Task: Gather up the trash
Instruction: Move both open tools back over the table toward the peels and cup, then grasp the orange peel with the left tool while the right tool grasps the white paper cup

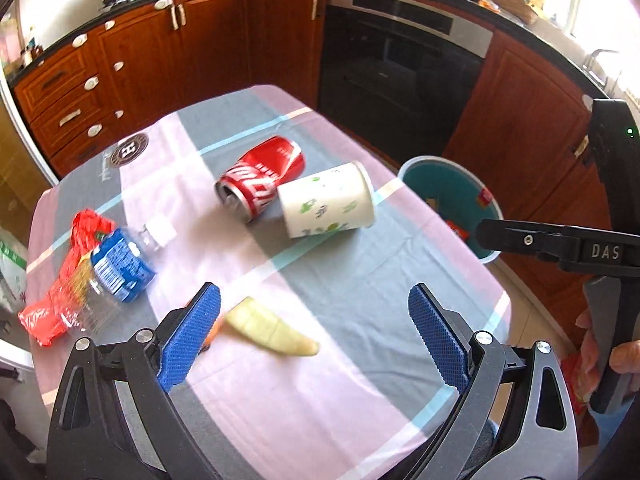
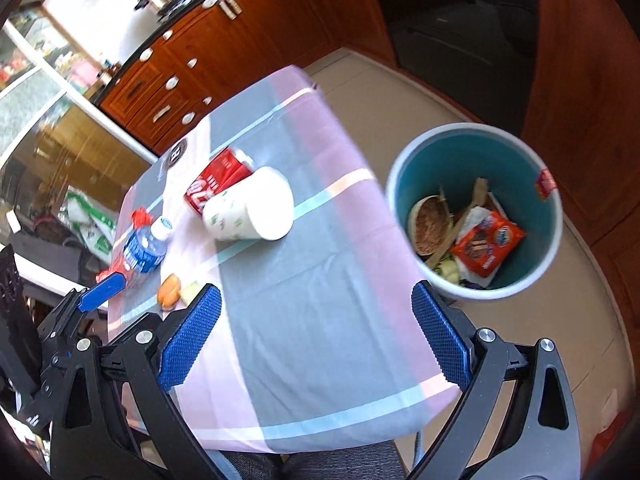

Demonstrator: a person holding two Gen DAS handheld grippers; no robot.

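Note:
On the checked tablecloth [image 1: 320, 280] lie a crushed red can [image 1: 260, 178], a white paper cup [image 1: 326, 202] on its side touching it, a plastic bottle with a blue label [image 1: 120, 264] over a red wrapper [image 1: 60, 300], and a pale peel [image 1: 272, 330] with an orange scrap beside it. My left gripper [image 1: 314, 308] hangs open above the peel, nothing between its blue pads. The right gripper [image 2: 316, 308] is open and empty over the table's near right part; the can [image 2: 218, 182], cup [image 2: 250, 210] and bottle [image 2: 146, 250] lie beyond it. A teal bin [image 2: 476, 148] holding trash stands on the floor to the right.
The bin [image 1: 452, 192] shows past the table's right edge, partly behind the other gripper's black body [image 1: 560, 242] and a hand [image 1: 624, 356]. Wooden cabinets [image 1: 180, 60] and a dark oven [image 1: 400, 72] line the far side. A plastic bag [image 2: 90, 220] lies left of the table.

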